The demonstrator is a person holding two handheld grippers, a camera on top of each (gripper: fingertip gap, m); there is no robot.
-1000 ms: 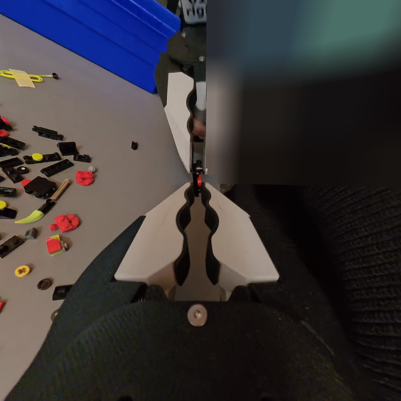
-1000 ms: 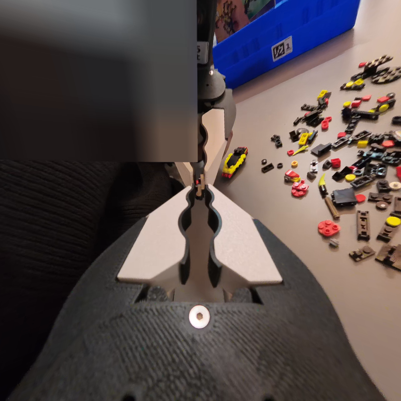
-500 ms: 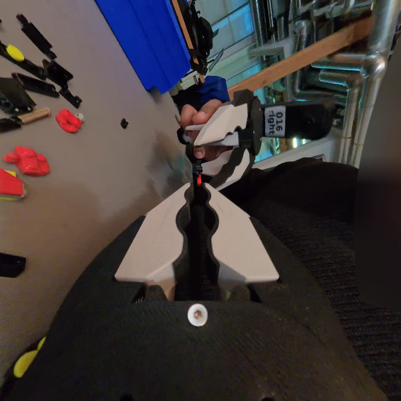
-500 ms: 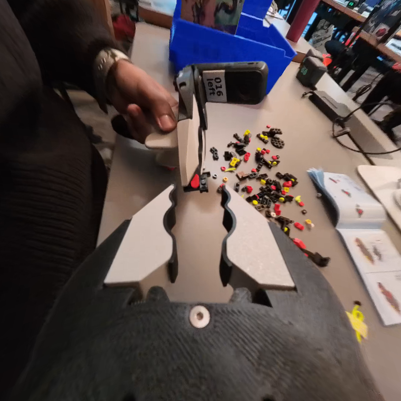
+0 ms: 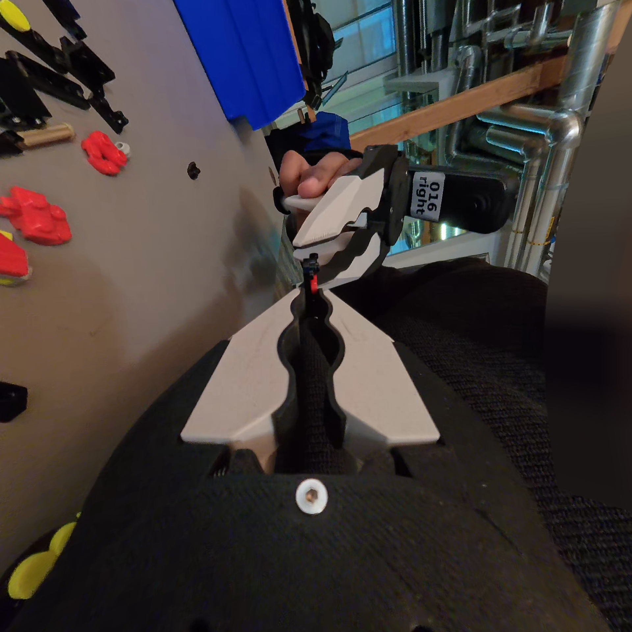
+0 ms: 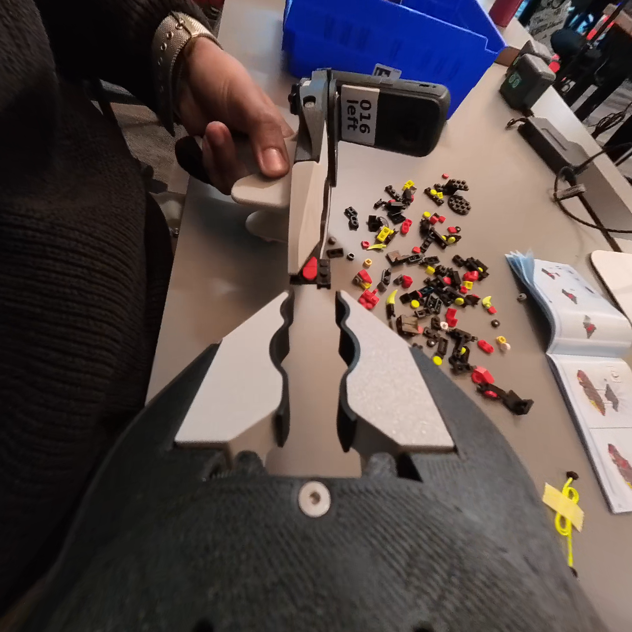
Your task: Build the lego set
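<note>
My left gripper (image 5: 312,290) is shut on a small black and red brick assembly (image 5: 312,273), which sticks out past its fingertips. The right wrist view shows the same assembly (image 6: 316,272), a black plate with a red rounded piece, clamped at the tip of the left gripper's fingers (image 6: 307,219) above the grey table (image 6: 222,273). My right gripper (image 6: 314,295) is open and empty, its tips just short of the assembly and not touching it. In the left wrist view the right gripper (image 5: 301,248) hangs just beyond the assembly, with a hand on its handle.
A pile of loose black, red and yellow pieces (image 6: 434,273) lies on the table to the right. A blue bin (image 6: 376,37) stands at the back. An open instruction booklet (image 6: 581,325) and a taped yellow cord (image 6: 564,506) lie at the right. Cables and black devices (image 6: 526,78) are far right.
A second ago both grippers met at the assembly, the right one nearly shut on it. The right jaws opened, drew back, then narrowed a little. The left stayed shut on the assembly.
</note>
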